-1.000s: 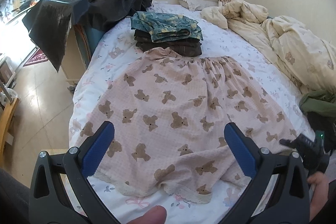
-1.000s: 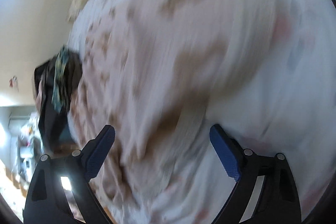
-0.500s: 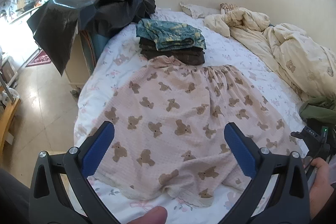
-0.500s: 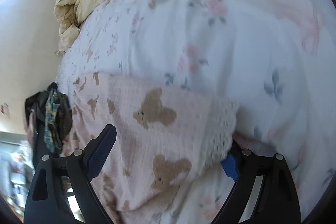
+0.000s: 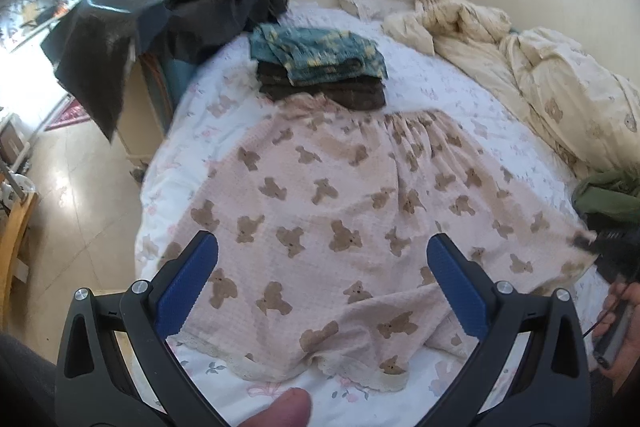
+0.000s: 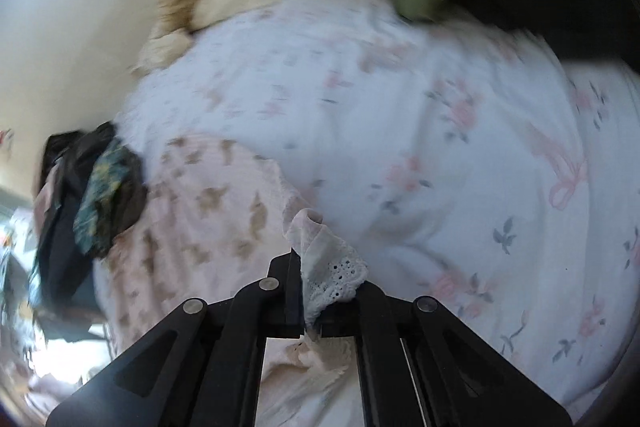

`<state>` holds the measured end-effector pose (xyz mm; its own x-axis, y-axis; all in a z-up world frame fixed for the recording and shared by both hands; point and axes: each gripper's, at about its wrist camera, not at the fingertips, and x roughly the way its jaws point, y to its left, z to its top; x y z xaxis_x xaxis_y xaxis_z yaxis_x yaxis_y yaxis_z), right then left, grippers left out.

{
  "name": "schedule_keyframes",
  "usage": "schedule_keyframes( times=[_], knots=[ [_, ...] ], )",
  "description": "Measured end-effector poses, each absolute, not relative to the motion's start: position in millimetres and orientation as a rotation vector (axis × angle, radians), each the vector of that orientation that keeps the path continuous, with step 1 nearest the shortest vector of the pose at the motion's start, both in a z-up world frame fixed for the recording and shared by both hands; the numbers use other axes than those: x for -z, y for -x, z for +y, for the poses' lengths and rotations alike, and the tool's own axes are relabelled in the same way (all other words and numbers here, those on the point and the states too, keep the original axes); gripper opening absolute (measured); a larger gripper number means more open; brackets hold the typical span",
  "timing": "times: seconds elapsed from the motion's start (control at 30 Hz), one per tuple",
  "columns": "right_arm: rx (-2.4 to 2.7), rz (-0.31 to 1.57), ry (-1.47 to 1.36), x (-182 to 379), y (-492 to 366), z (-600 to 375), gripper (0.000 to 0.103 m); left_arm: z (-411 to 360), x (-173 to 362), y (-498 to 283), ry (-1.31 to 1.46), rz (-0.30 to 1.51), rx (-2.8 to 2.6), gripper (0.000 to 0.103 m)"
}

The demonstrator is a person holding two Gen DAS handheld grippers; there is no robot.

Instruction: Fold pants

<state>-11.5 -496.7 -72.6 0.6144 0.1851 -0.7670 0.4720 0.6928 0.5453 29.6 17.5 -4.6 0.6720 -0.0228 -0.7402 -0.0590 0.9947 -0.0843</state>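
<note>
Pants (image 5: 340, 227) in pale pink, printed with brown bears, lie spread flat on a bed (image 5: 420, 75) under a floral sheet, their gathered waistband at the far end touching a stack of folded clothes (image 5: 320, 67), their lace-trimmed hems at the near edge, closest to the person. The long axis runs from the near edge away toward the wall, waist pointing to the stack. The left tongs (image 5: 324, 279) hover over the near-left leg with jaws spread wide and nothing between the blue pads (image 5: 188, 287); the cloth lies below and ahead of them. The right tongs (image 6: 310, 311) are clamped fully together on the lace hem (image 6: 332, 267) at the pants' near-right corner, a frill of trim bunching up out of the closed jaws; in the left camera's view that corner is drawn to a point at the right edge of the bed, beside a hand (image 5: 624, 323). The right tongs are therefore the nearer, already attached. The likely fold turns on that corner: the left half of the garment lies across from it, so the gripped leg would probably travel sideways over the long axis onto the other leg, while the left hem, just below the open tongs, is not yet taken.
</note>
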Motion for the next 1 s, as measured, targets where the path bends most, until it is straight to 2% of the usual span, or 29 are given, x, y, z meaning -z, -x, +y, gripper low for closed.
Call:
schedule_keyframes(
  times=[0.1,0.27,0.5,0.77,0.87,0.93,0.97,1.0],
  knots=[
    [0.133,0.885,-0.749,42.7,10.9,-486.5,0.002,14.3,6.2,-50.8,0.093,0.897,0.011,0.103],
    [0.087,0.855,-0.817,40.5,10.8,-483.1,0.002,-14.1,3.8,-118.6,-0.015,0.968,0.021,0.103],
    [-0.006,0.848,-0.897,47.2,9.4,-473.7,0.002,-117.9,10.5,-248.3,-0.159,1.078,0.121,0.103],
    [-0.239,0.887,-0.709,31.6,-0.9,-417.5,0.002,-218.8,30.9,-374.0,-0.199,1.166,0.161,0.103],
    [-0.282,0.902,-0.643,31.1,-0.8,-397.9,0.002,-252.9,49.8,-407.7,-0.319,1.153,0.12,0.103],
    [-0.295,0.921,-0.633,35.3,-3.1,-391.7,0.002,-268.3,78.1,-426.9,-0.373,1.209,0.109,0.097],
    [-0.3,0.928,-0.636,36.6,-4.8,-390.8,0.002,-271.4,88.5,-432.9,-0.372,1.235,0.113,0.076],
    [-0.3,0.934,-0.638,38.1,-6.1,-392.1,0.002,-275.0,100.8,-440.4,-0.344,1.255,0.129,0.049]
  ],
)
